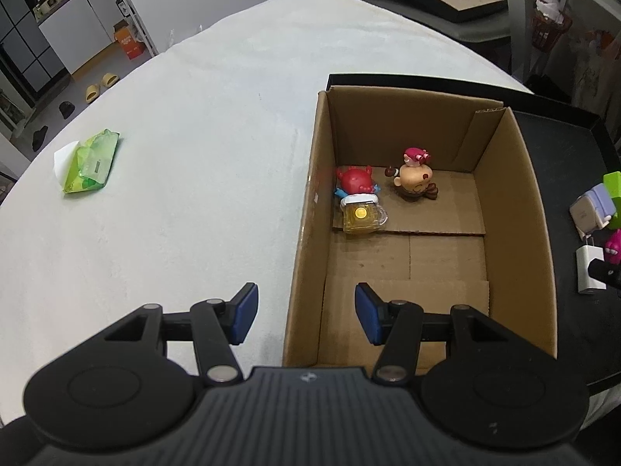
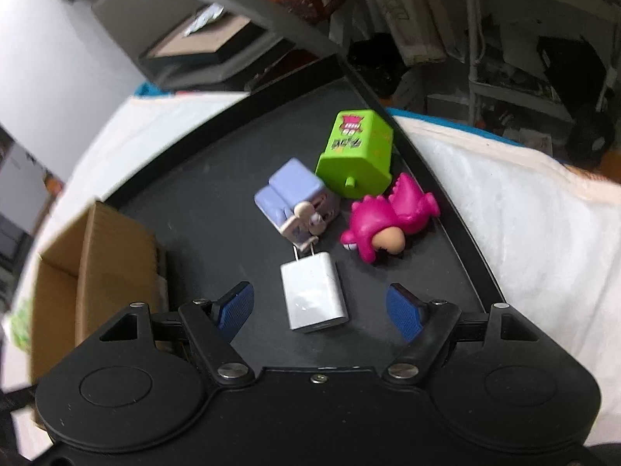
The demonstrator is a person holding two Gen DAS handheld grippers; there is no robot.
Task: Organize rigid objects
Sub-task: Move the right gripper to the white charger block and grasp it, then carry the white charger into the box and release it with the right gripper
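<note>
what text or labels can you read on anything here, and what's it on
Nothing reads clearly.
Green block toy: printed characters and a pink emblem on top, too blurred to read.
Green packet: a small label, too small to read.
Orange box on the floor: print too small to read.
White charger: no visible marking.

The green block (image 2: 355, 155) carries a pink printed label with characters too blurred to read. A small emblem (image 1: 306, 377) marks the left gripper's body, illegible. Nothing else shows readable text.

Both wrist views look steeply down, sharing the cardboard box (image 1: 407, 202).
</note>
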